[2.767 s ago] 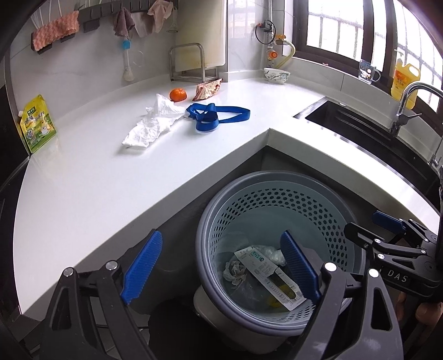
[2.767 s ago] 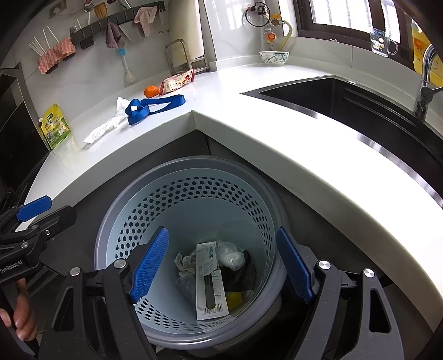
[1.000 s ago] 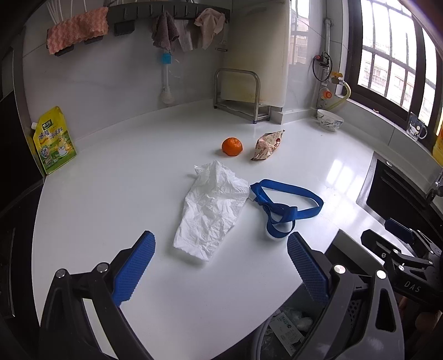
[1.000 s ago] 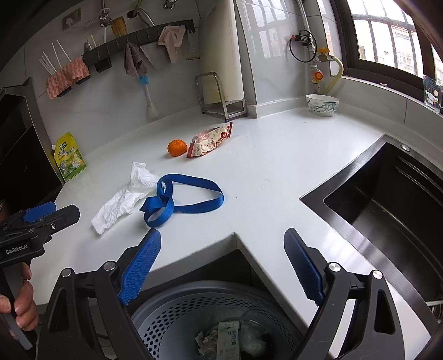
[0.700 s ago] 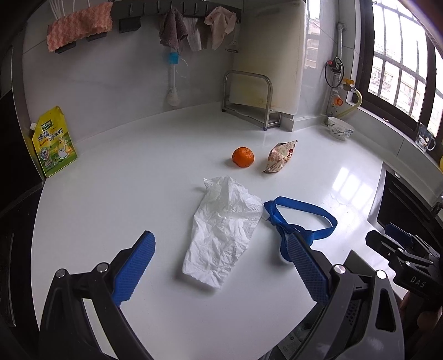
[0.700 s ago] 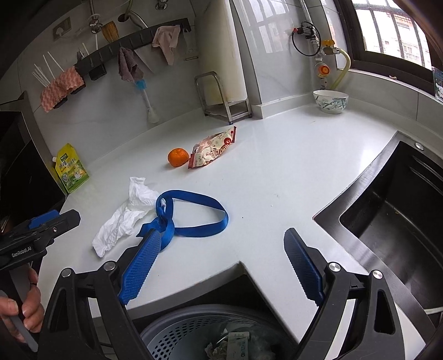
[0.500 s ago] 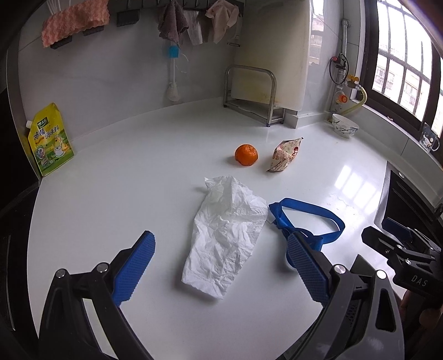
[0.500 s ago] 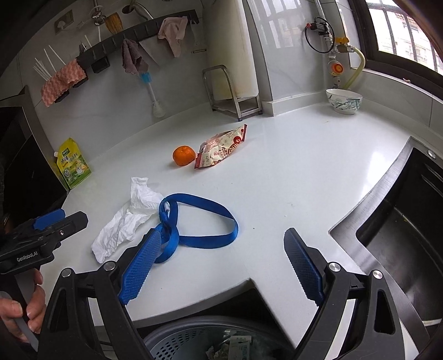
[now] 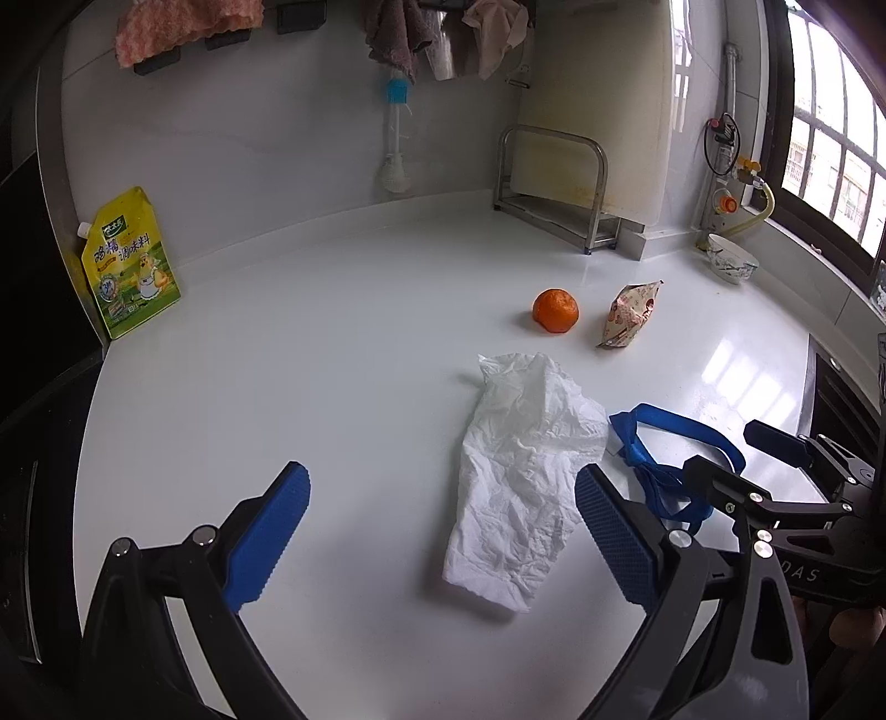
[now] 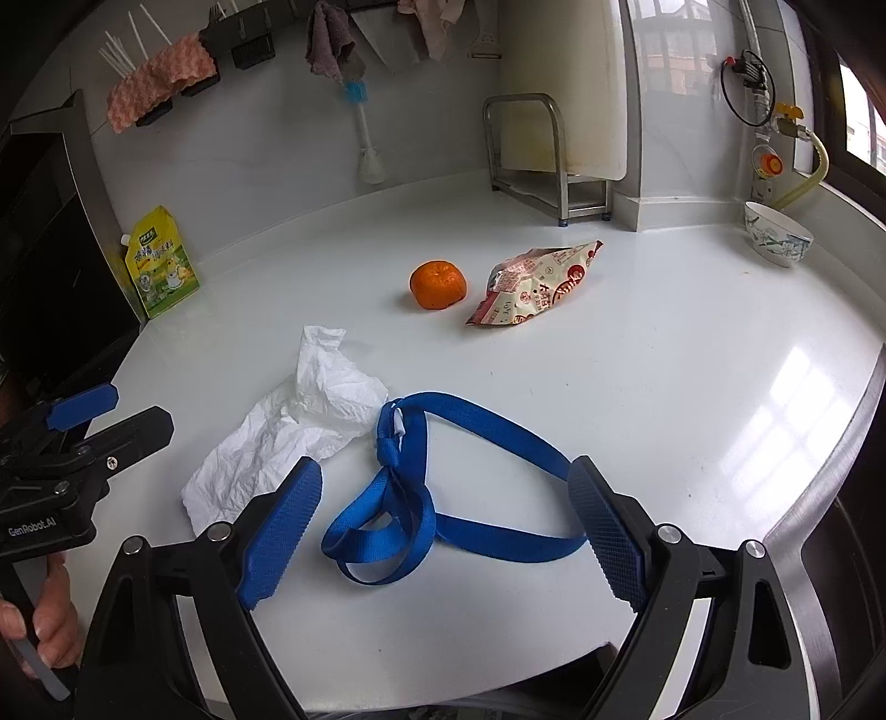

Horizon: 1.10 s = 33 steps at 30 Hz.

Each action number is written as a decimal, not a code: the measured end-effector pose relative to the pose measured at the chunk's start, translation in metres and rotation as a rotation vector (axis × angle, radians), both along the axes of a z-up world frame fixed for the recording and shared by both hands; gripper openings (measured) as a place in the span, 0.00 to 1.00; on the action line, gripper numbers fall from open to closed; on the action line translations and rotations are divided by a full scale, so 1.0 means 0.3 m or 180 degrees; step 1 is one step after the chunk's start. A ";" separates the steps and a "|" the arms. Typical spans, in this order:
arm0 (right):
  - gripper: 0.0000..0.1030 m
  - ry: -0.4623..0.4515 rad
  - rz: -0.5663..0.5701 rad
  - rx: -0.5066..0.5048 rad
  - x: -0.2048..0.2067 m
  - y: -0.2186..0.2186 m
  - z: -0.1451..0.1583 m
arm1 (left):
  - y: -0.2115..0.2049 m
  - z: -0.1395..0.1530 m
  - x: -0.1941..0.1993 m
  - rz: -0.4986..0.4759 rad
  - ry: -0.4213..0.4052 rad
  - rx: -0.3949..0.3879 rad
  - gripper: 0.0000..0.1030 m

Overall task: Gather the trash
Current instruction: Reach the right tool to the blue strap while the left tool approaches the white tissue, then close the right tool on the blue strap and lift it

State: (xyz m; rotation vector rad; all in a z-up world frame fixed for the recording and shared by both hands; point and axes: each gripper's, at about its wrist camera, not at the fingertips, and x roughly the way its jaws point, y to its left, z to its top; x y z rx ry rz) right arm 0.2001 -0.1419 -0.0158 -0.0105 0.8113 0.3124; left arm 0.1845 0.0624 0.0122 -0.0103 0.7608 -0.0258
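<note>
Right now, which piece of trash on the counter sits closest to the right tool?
The blue strap, looped right between the right tool's open fingers; the white tissue and snack wrapper lie farther off.

Blue strap (image 9: 673, 451) partly hidden at lower right of the left wrist view, behind the right gripper (image 9: 742, 454) and a blue pad of the left gripper (image 9: 443, 534). Near corner of the crumpled white paper (image 10: 288, 437) covered by a blue finger pad (image 10: 279, 540) at lower left of the right wrist view. Hanging cloths (image 10: 332, 44) cut off by the top edge. Print on the yellow pouch (image 10: 160, 260) too small to read. Sink (image 9: 841, 399) cropped at right edge.
</note>
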 end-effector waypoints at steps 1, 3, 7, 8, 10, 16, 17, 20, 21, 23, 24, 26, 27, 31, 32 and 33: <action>0.84 -0.0013 -0.0001 -0.0079 0.008 0.012 -0.004 | 0.006 -0.002 0.000 0.0019 -0.0003 -0.0001 0.92; 0.84 -0.0040 -0.0018 -0.0230 0.024 0.031 -0.014 | 0.016 -0.006 0.005 0.0057 0.0002 0.0008 0.92; 0.84 -0.0001 -0.0028 -0.0415 0.057 0.053 -0.041 | 0.033 -0.018 0.016 0.0105 0.0030 0.0005 0.92; 0.84 0.0018 -0.0023 -0.0439 0.064 0.055 -0.048 | 0.036 -0.021 0.017 0.0114 0.0035 0.0002 0.92; 0.84 0.0051 -0.0024 -0.0501 0.074 0.062 -0.060 | 0.039 -0.027 0.020 0.0131 0.0045 0.0002 0.92; 0.84 0.0162 -0.0043 -0.0573 0.102 0.078 -0.091 | 0.038 -0.040 0.034 0.0168 0.0089 0.0010 0.92; 0.84 0.0164 -0.0056 -0.0608 0.105 0.081 -0.096 | 0.036 -0.041 0.036 0.0172 0.0092 0.0019 0.92; 0.84 0.0125 -0.0069 -0.0651 0.110 0.081 -0.103 | 0.027 -0.041 0.042 0.0167 0.0095 0.0041 0.92; 0.84 0.0096 -0.0074 -0.0669 0.109 0.081 -0.103 | 0.024 -0.042 0.044 0.0167 0.0097 0.0052 0.92; 0.83 0.0038 -0.0052 -0.0720 0.106 0.086 -0.104 | 0.017 -0.046 0.048 0.0159 0.0110 0.0060 0.92; 0.83 0.0012 -0.0033 -0.0735 0.104 0.089 -0.103 | 0.015 -0.049 0.050 0.0155 0.0121 0.0059 0.92; 0.83 -0.0021 0.0011 -0.0740 0.098 0.094 -0.103 | 0.010 -0.054 0.056 0.0149 0.0143 0.0054 0.92; 0.80 -0.0021 0.0042 -0.0723 0.096 0.096 -0.103 | 0.007 -0.057 0.058 0.0146 0.0152 0.0051 0.92; 0.58 0.0110 0.0157 -0.0463 0.095 0.088 -0.101 | -0.006 -0.069 0.067 0.0124 0.0192 0.0055 0.92; 0.51 0.0128 0.0163 -0.0425 0.095 0.085 -0.101 | -0.011 -0.071 0.071 0.0118 0.0202 0.0070 0.92; 0.42 0.0131 0.0170 -0.0407 0.093 0.084 -0.099 | -0.016 -0.073 0.074 0.0111 0.0210 0.0085 0.92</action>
